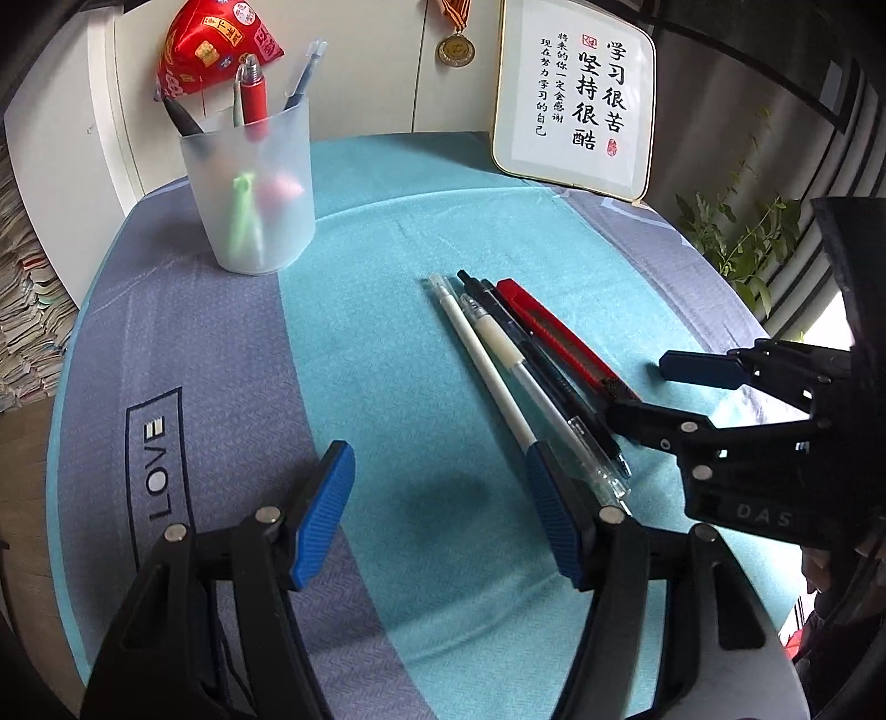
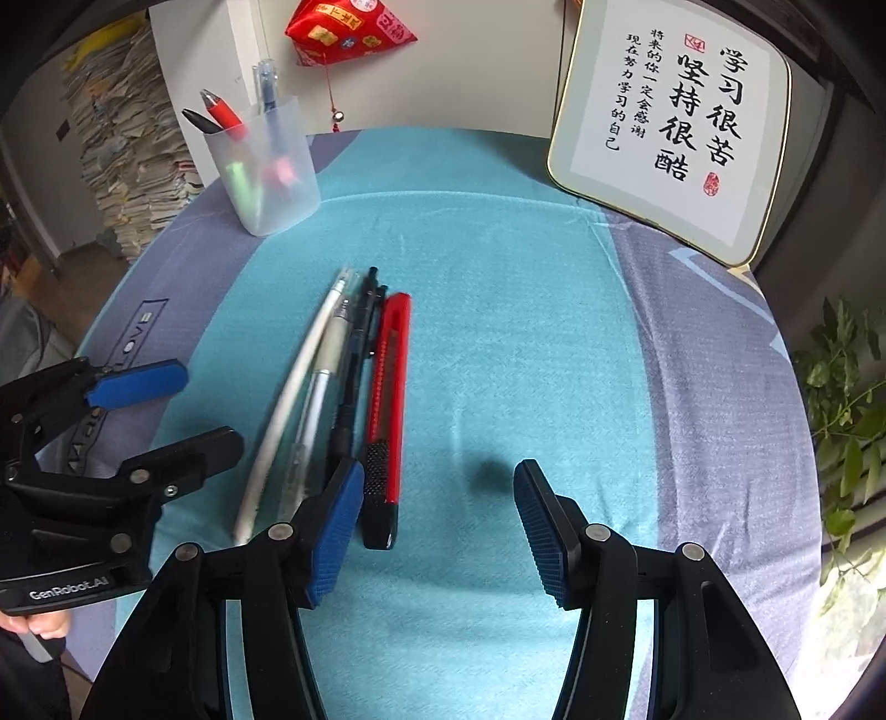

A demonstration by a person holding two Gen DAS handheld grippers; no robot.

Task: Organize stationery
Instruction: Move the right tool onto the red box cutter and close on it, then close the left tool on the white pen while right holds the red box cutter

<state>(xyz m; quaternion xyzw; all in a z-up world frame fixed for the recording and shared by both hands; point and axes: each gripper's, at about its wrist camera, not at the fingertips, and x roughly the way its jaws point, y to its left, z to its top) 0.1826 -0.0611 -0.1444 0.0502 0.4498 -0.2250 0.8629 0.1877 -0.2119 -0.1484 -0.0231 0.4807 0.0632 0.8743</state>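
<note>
A frosted pen cup (image 1: 255, 194) (image 2: 266, 171) stands at the back left of the table with several pens in it. On the teal cloth lie, side by side, a white pen (image 1: 482, 360) (image 2: 288, 404), a clear pen (image 1: 531, 382) (image 2: 315, 387), a black pen (image 1: 548, 371) (image 2: 354, 365) and a red utility knife (image 1: 559, 338) (image 2: 387, 399). My left gripper (image 1: 437, 515) (image 2: 166, 410) is open and empty, just left of the pens' near ends. My right gripper (image 2: 437, 531) (image 1: 648, 393) is open and empty, just right of the knife.
A framed calligraphy board (image 1: 576, 99) (image 2: 670, 122) leans at the back right. A red ornament (image 1: 216, 44) (image 2: 349, 27) hangs on the white wall behind the cup. A leafy plant (image 1: 742, 238) (image 2: 847, 421) is off the table's right edge. Paper stacks (image 2: 127, 144) stand at far left.
</note>
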